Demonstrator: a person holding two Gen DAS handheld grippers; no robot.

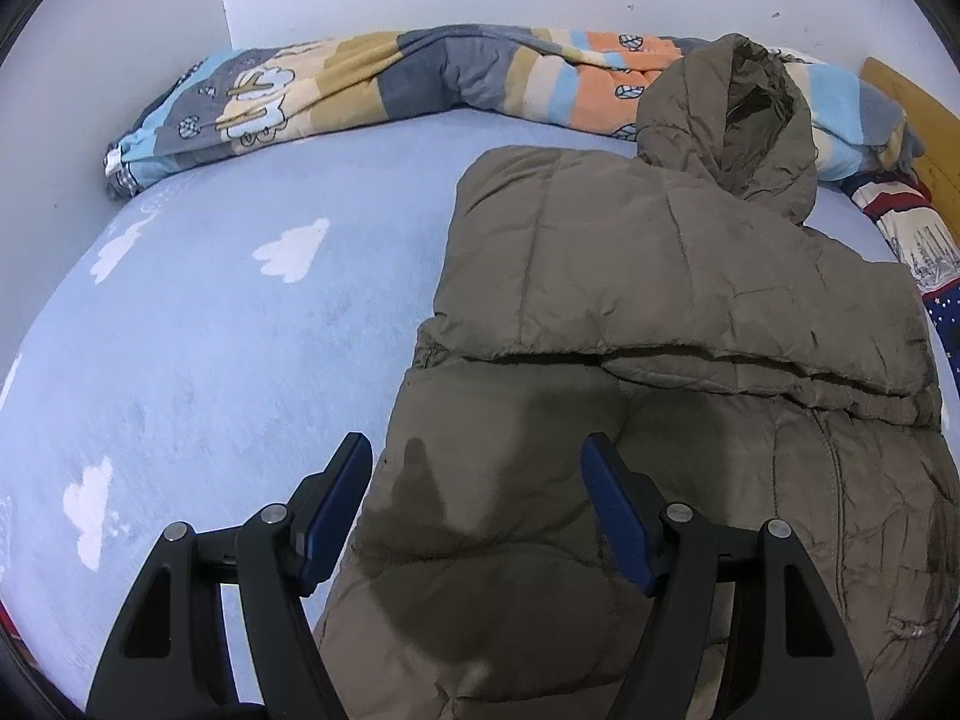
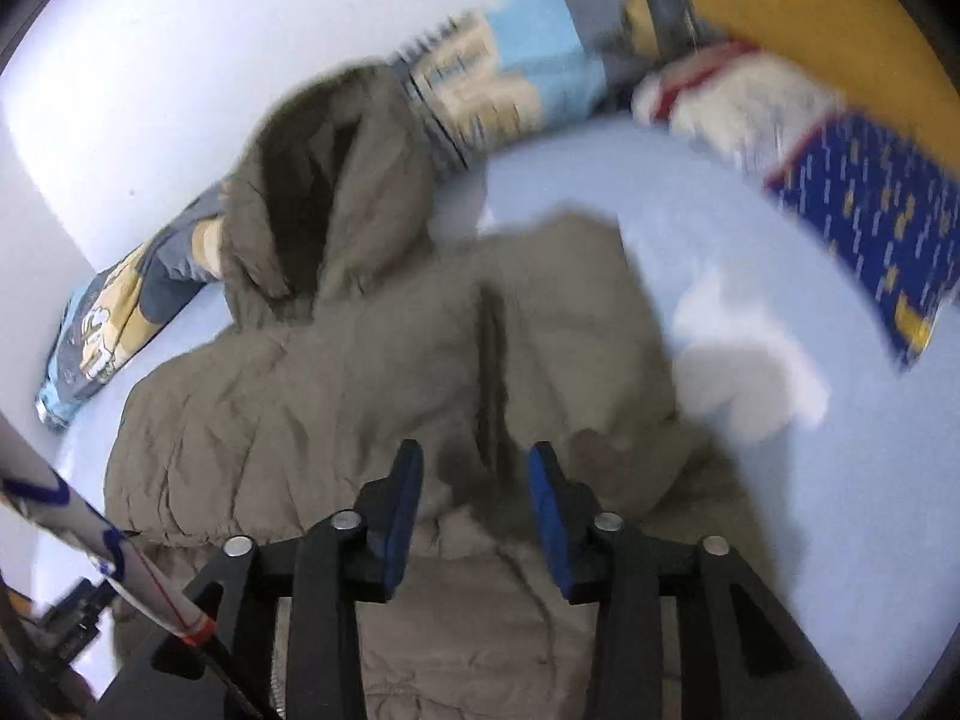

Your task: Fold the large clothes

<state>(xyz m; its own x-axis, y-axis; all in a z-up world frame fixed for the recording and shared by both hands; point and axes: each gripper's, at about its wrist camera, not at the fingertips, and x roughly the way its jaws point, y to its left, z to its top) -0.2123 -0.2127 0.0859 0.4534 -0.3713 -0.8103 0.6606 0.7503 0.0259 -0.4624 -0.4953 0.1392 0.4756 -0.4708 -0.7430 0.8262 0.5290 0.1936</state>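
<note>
A brown-grey padded hooded jacket (image 1: 660, 312) lies on the light blue bed sheet (image 1: 228, 324), its hood (image 1: 738, 114) toward the wall and a sleeve folded across its body. My left gripper (image 1: 477, 456) is open above the jacket's lower left part, holding nothing. In the blurred right wrist view the same jacket (image 2: 336, 378) fills the middle, hood (image 2: 318, 180) up left. My right gripper (image 2: 477, 462) is open just above the jacket's right side, holding nothing.
A rolled striped patterned quilt (image 1: 384, 84) lies along the white wall. A dark blue and red patterned cloth (image 1: 924, 252) lies at the right by a wooden headboard (image 1: 918, 114). The cloud-print sheet spreads left of the jacket.
</note>
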